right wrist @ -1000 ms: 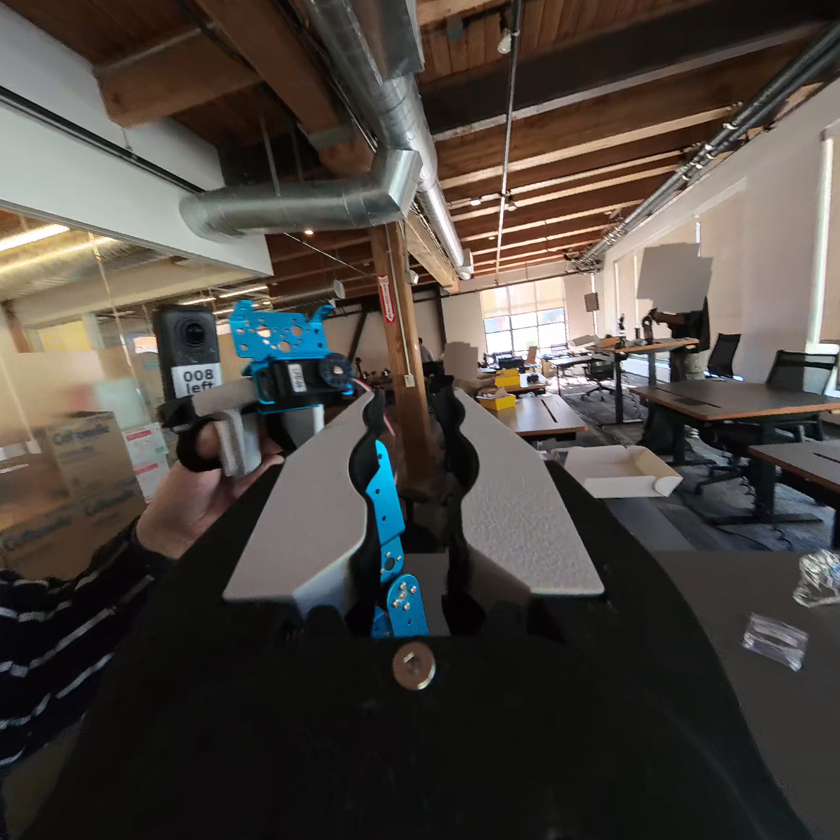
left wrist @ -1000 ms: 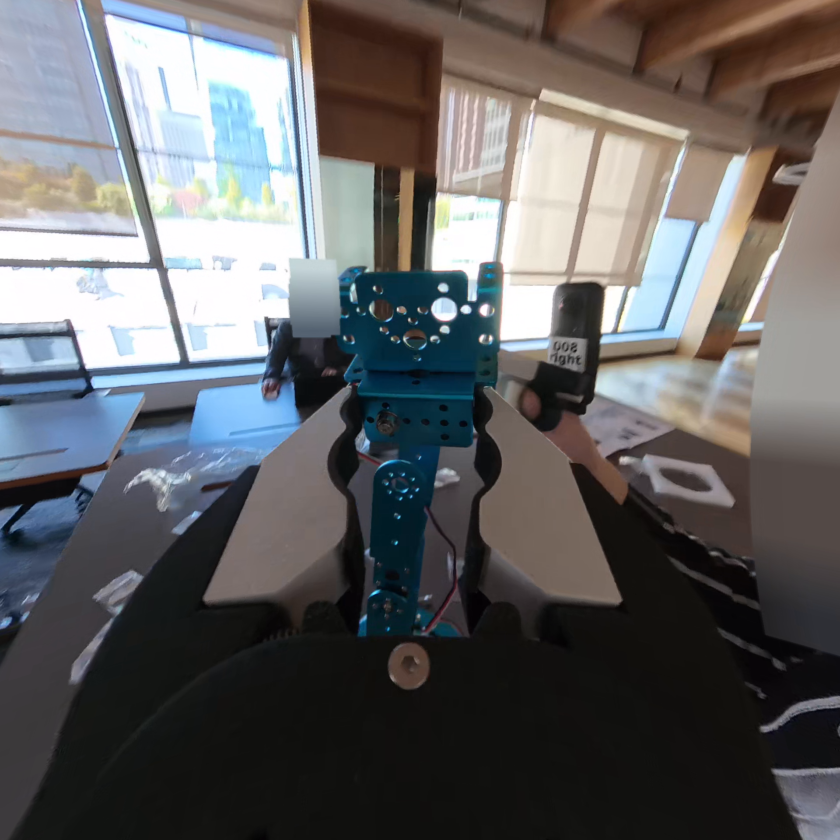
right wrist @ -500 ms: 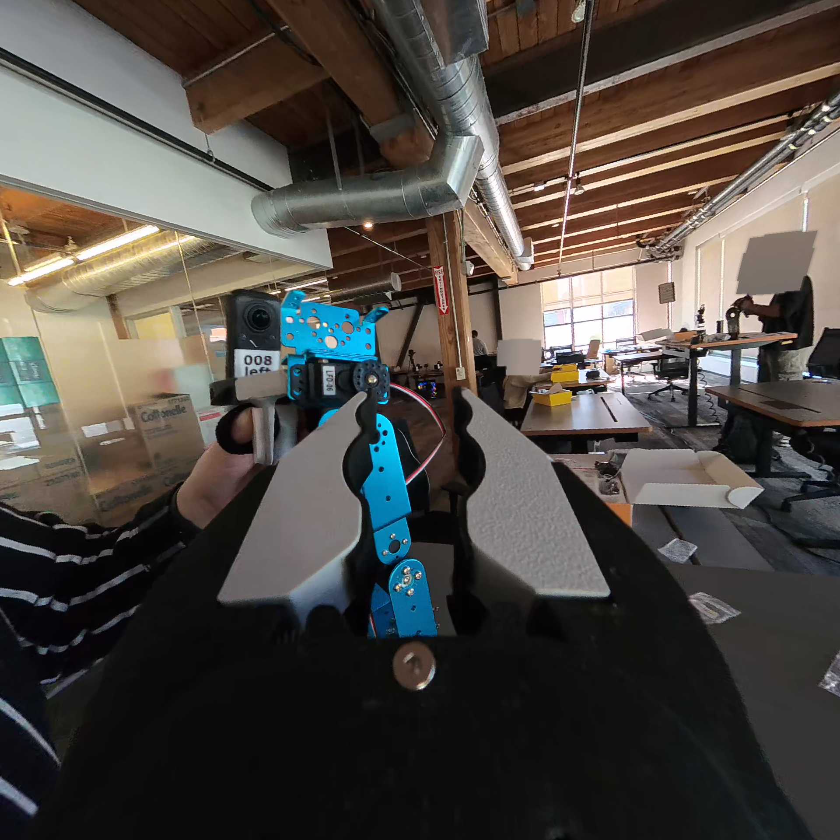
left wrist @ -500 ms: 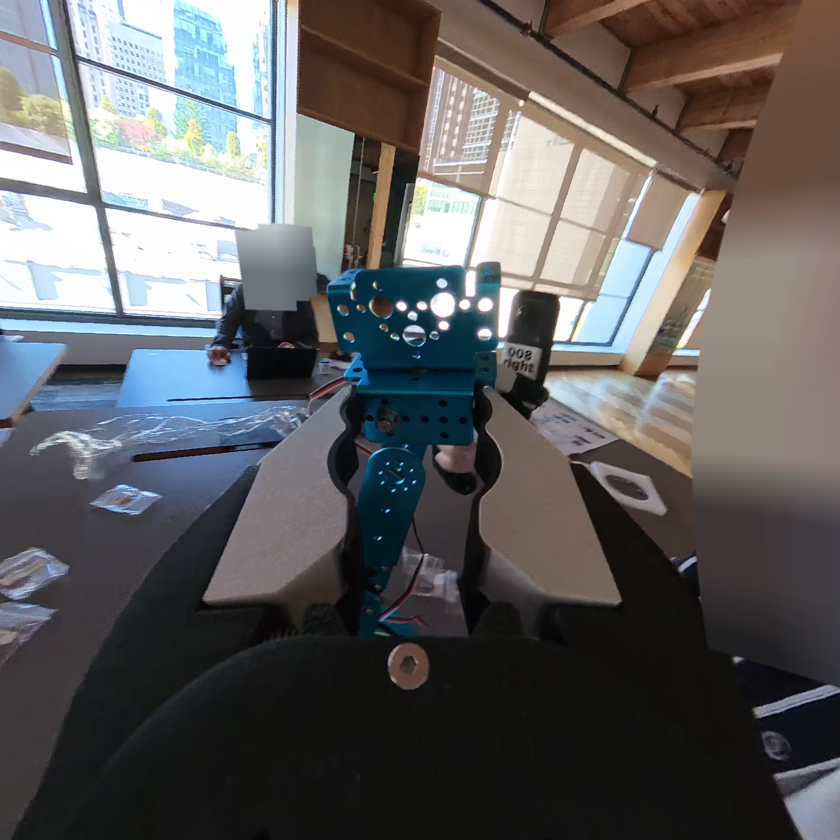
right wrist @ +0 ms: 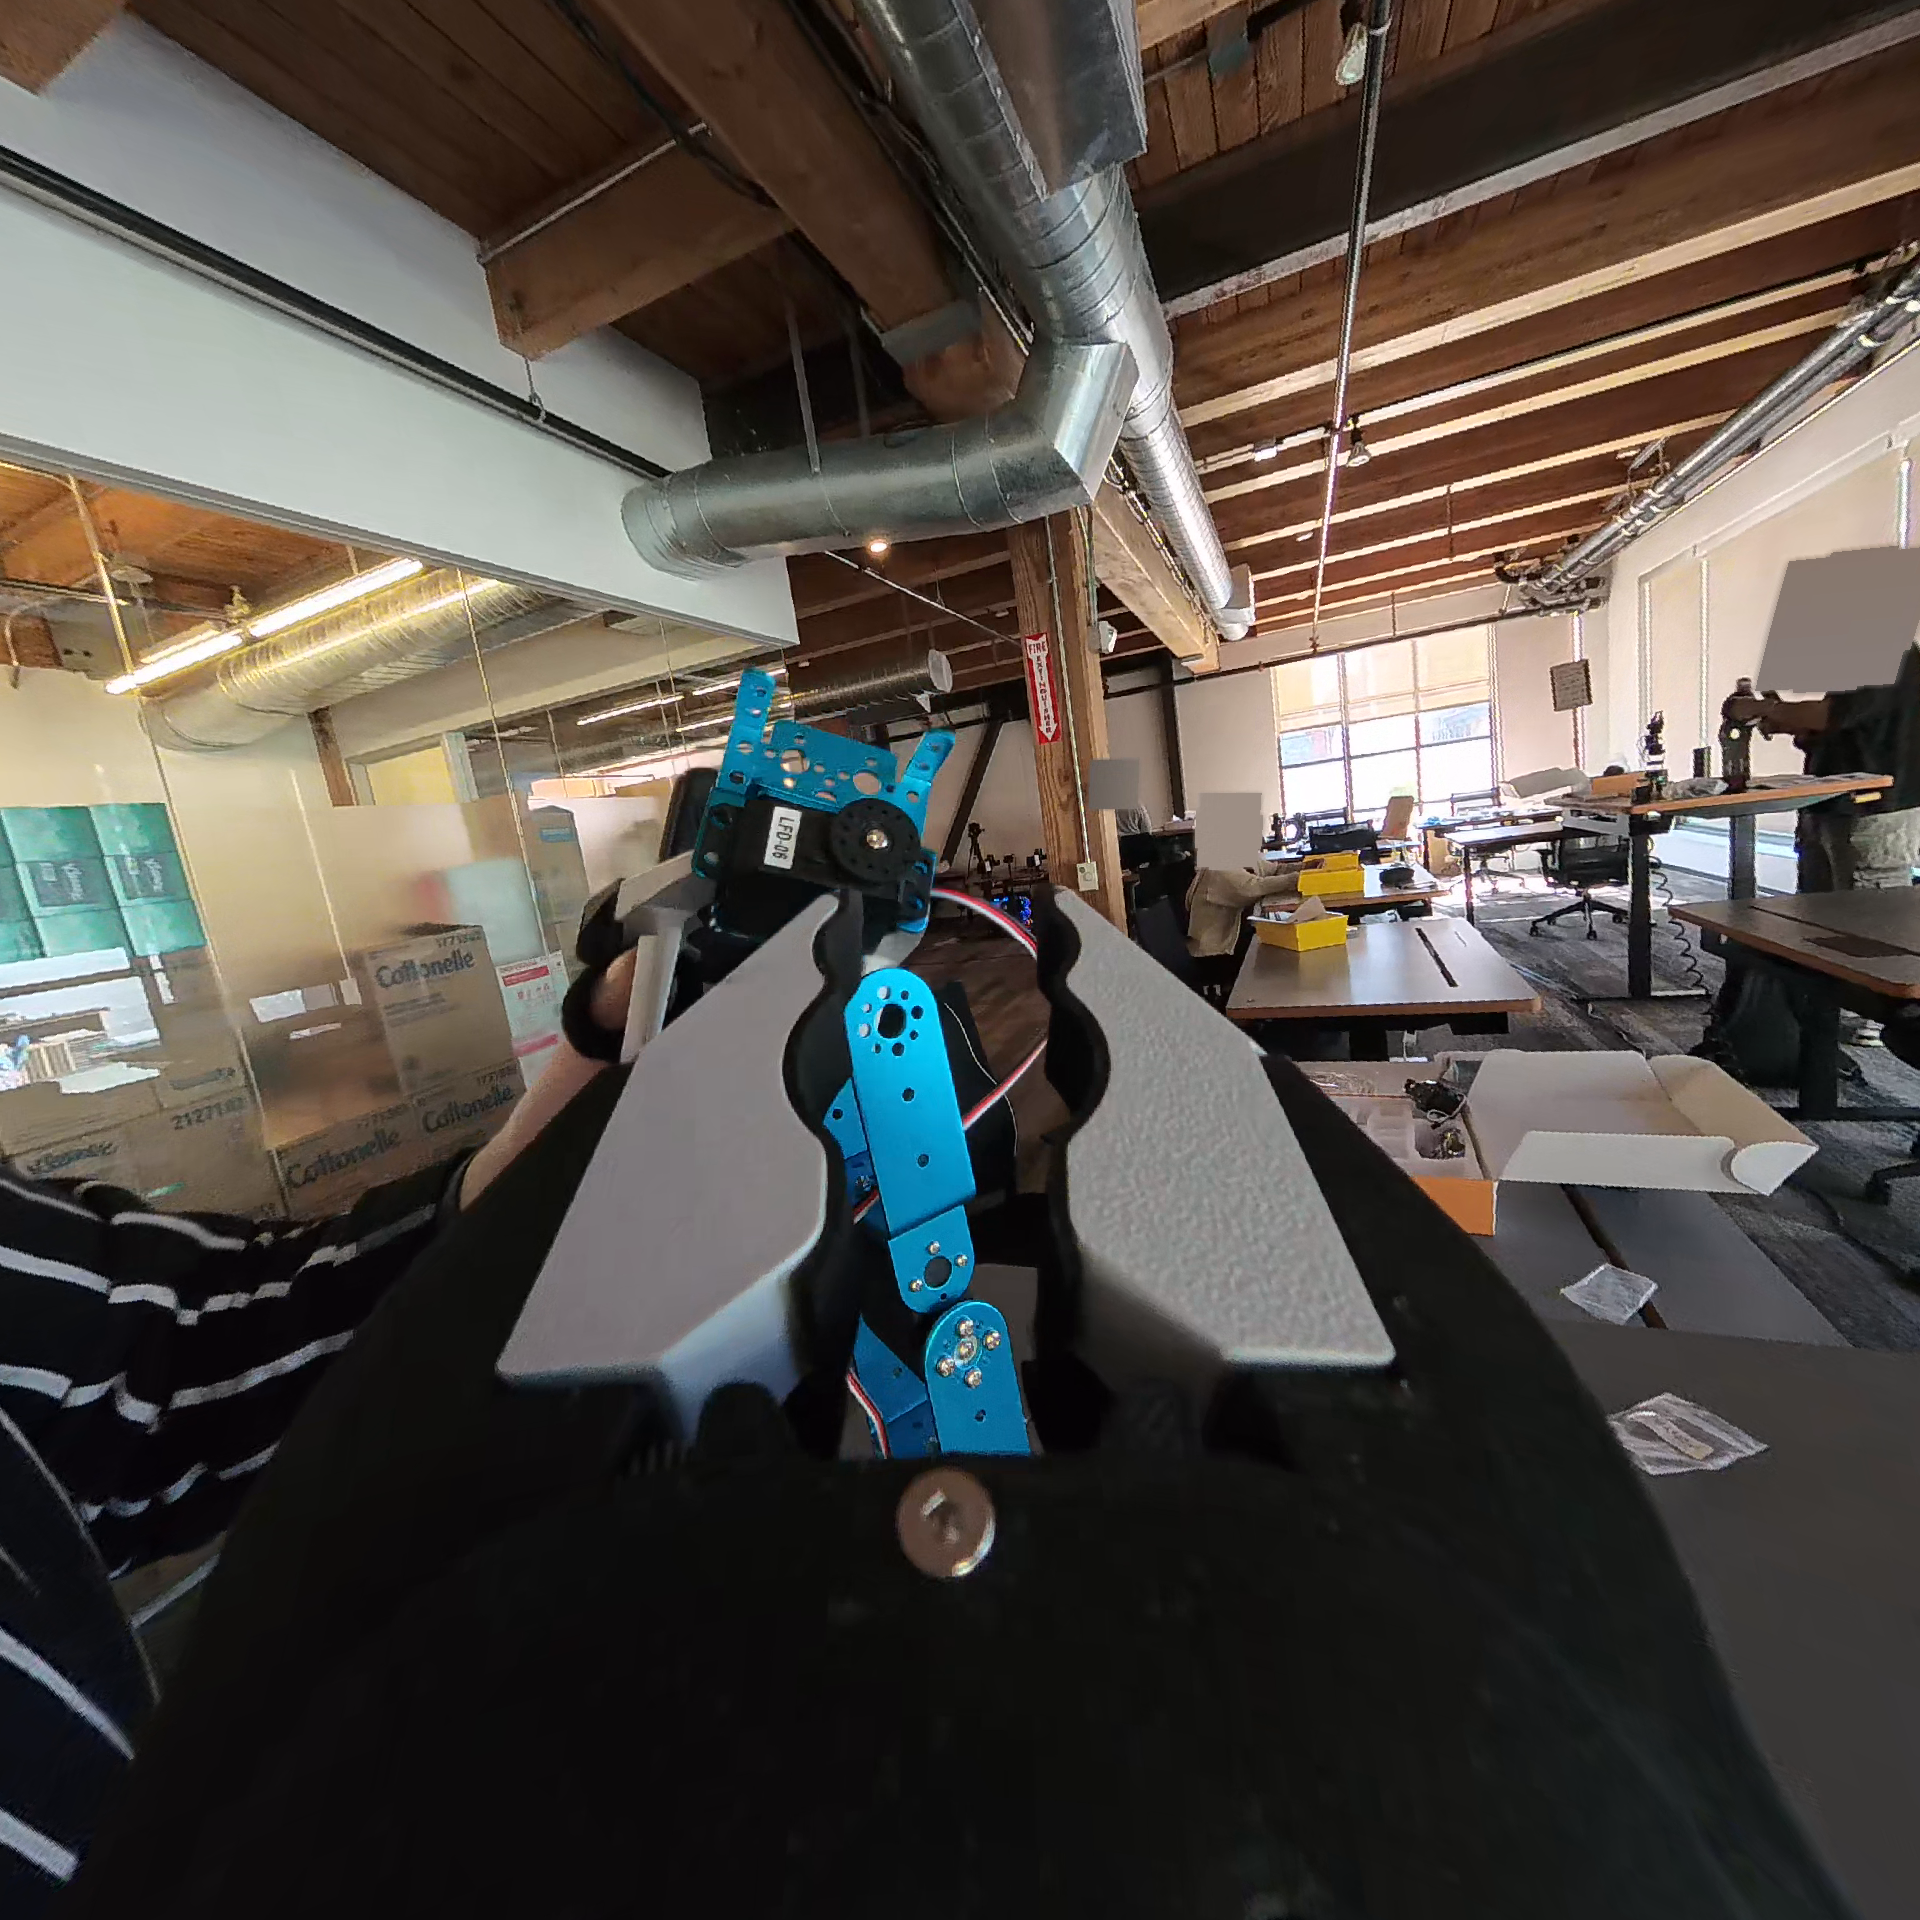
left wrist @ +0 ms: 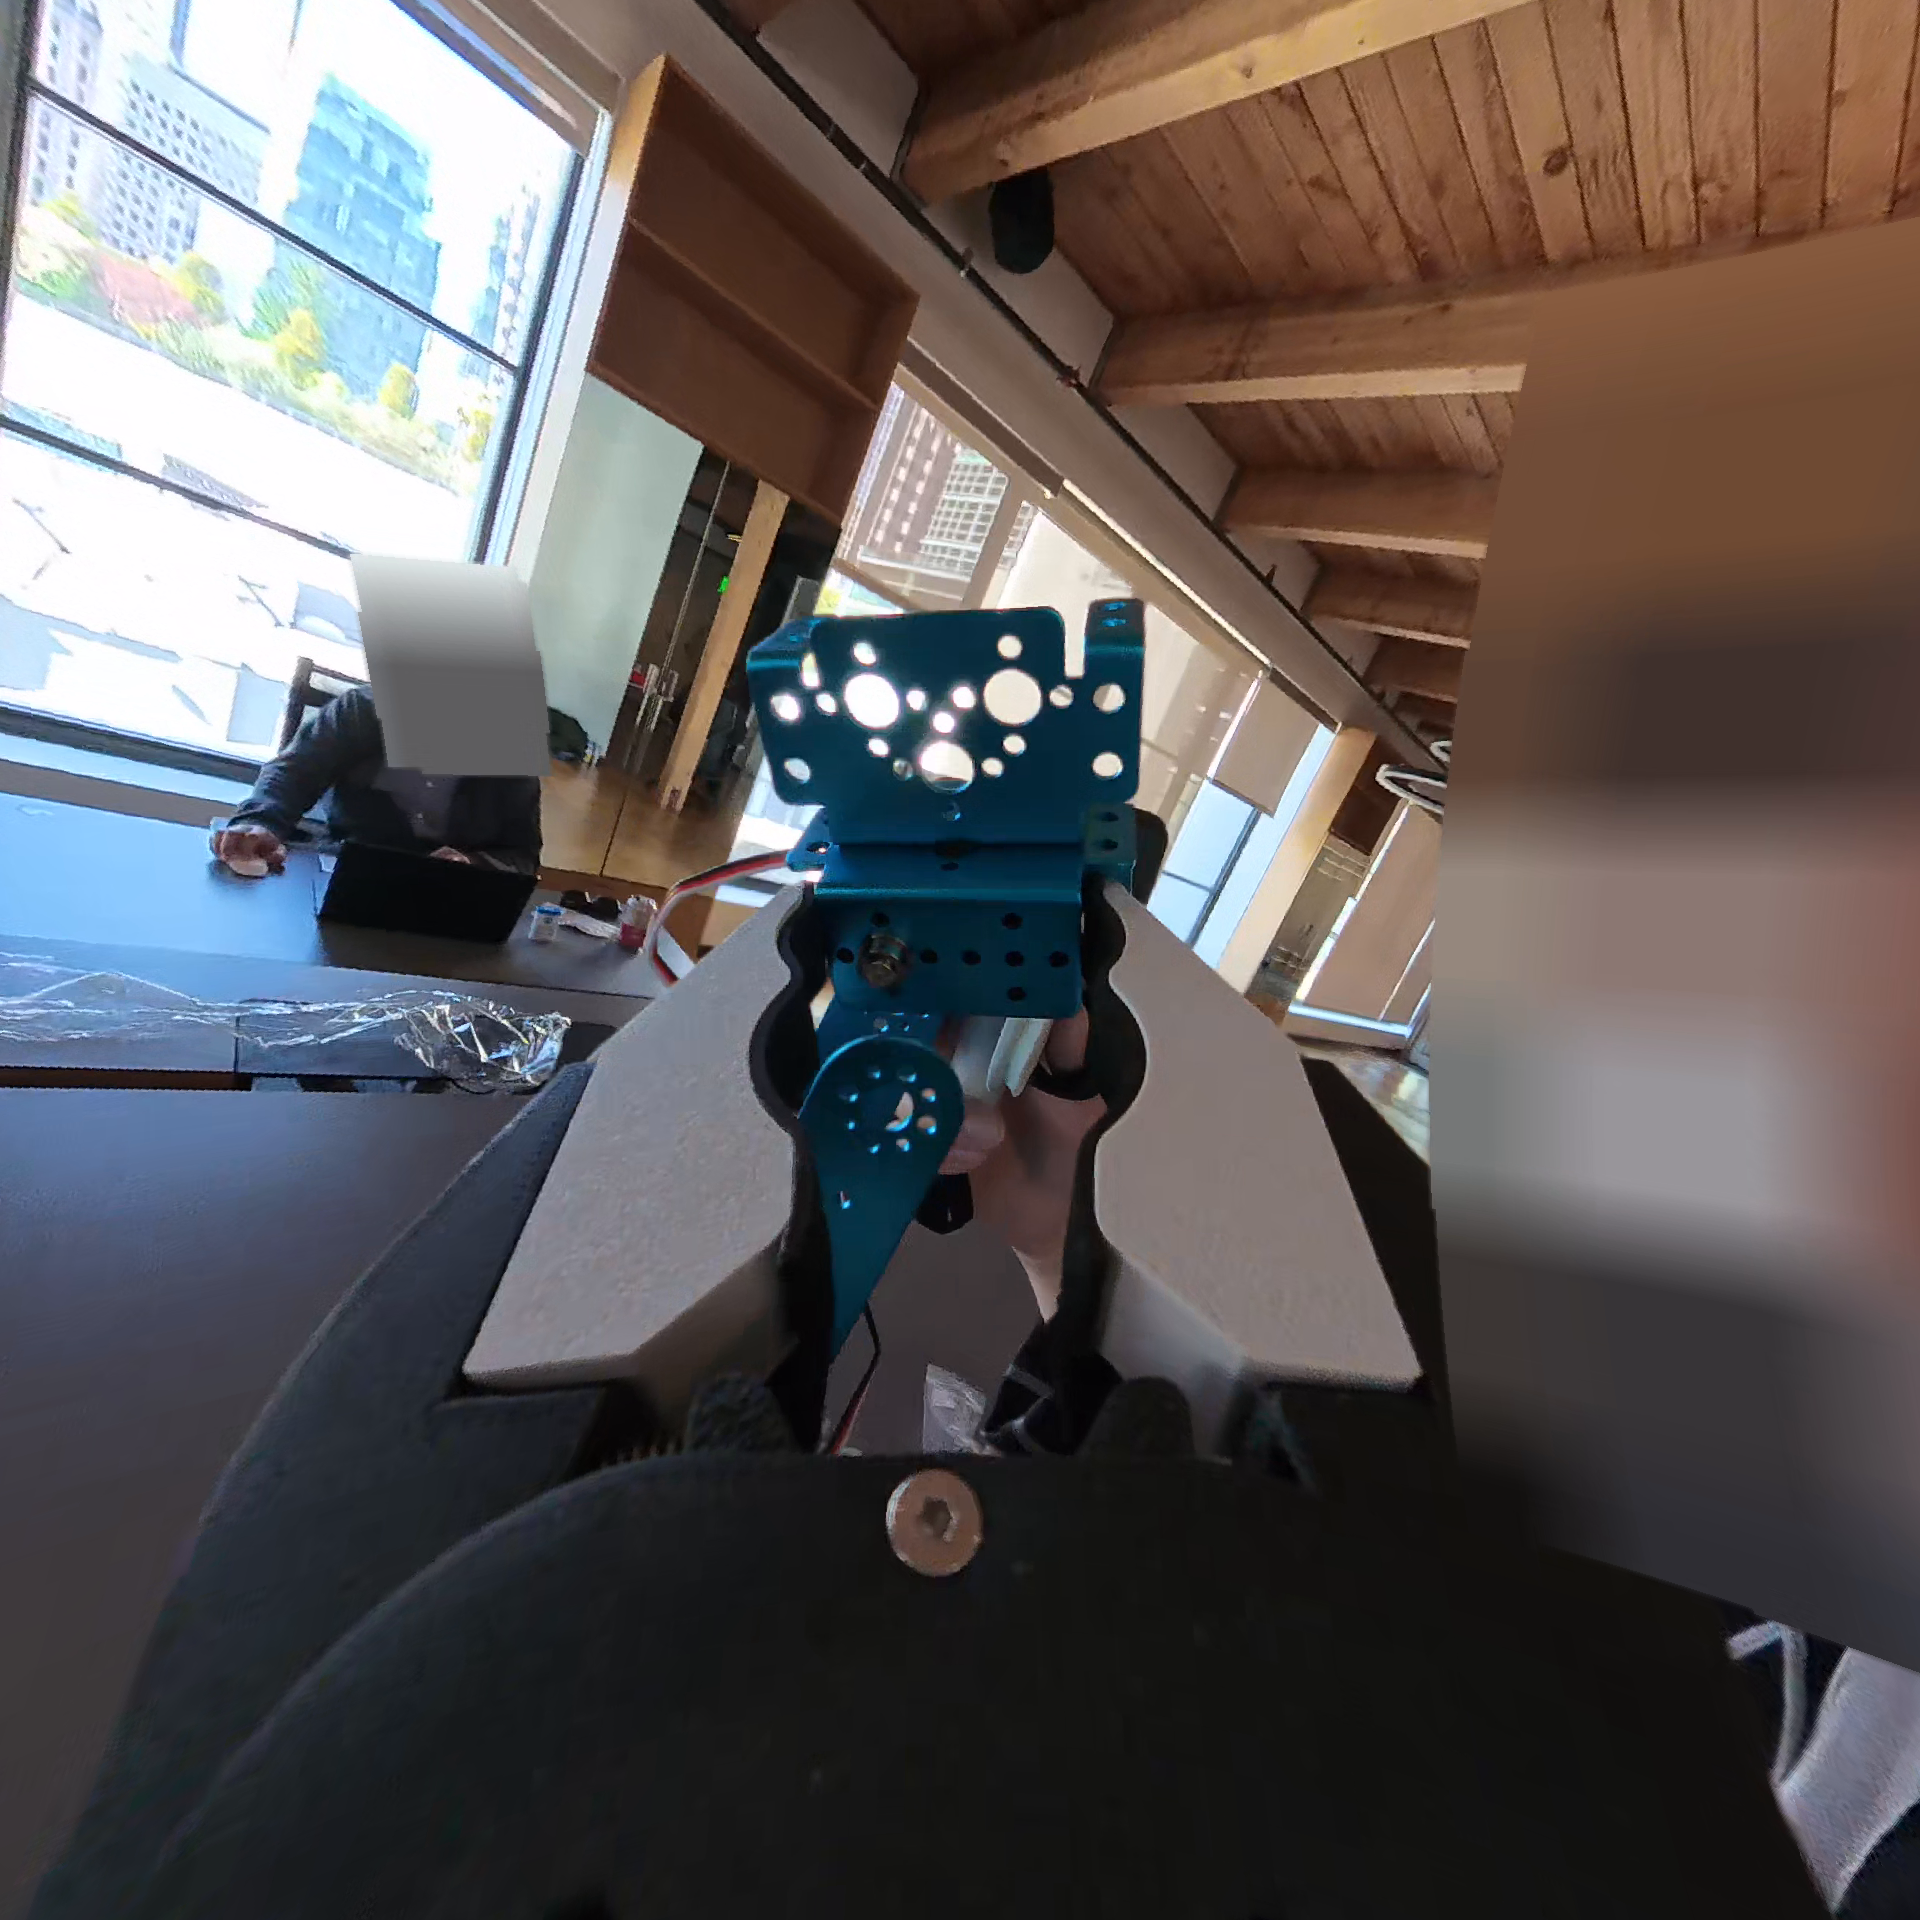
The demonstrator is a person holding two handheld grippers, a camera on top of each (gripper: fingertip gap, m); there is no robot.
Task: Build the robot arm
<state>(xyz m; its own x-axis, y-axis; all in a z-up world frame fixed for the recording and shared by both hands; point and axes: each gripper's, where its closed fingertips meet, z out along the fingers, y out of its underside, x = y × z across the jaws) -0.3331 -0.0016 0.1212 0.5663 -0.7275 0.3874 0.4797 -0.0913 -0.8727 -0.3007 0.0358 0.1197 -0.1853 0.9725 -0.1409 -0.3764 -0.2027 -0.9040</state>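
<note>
A blue metal servo-arm assembly is held up in the air. My left gripper (left wrist: pixel 948 961) is shut on its blue box bracket (left wrist: pixel 951 966), below a perforated blue plate (left wrist: pixel 935 717). A blue link (left wrist: pixel 881 1132) hangs down between the fingers, with a red, white and black wire. In the right wrist view the black servo (right wrist: pixel 821 836) sits in that bracket, and a grey finger (right wrist: pixel 657 935) of the left gripper shows beside it. My right gripper (right wrist: pixel 945 920) is open, and the blue link (right wrist: pixel 906 1127) runs between its fingers against the left pad. A hand (left wrist: pixel 1023 1153) shows behind the bracket.
A dark table (left wrist: pixel 208 1247) lies below, with crumpled clear plastic (left wrist: pixel 457 1029). A seated person works at a laptop (left wrist: pixel 421 899). An open white box (right wrist: pixel 1621 1127) and small plastic bags (right wrist: pixel 1683 1434) lie at the right. Cardboard boxes (right wrist: pixel 416 1003) stand behind glass. A person (right wrist: pixel 1860 790) stands far right. About 6 cm separates my left fingertips from my right.
Both grippers have tilted upward with the assembly. The bracket has turned, so the servo faces the right wrist view. The right gripper has moved behind the bracket in the left wrist view.
</note>
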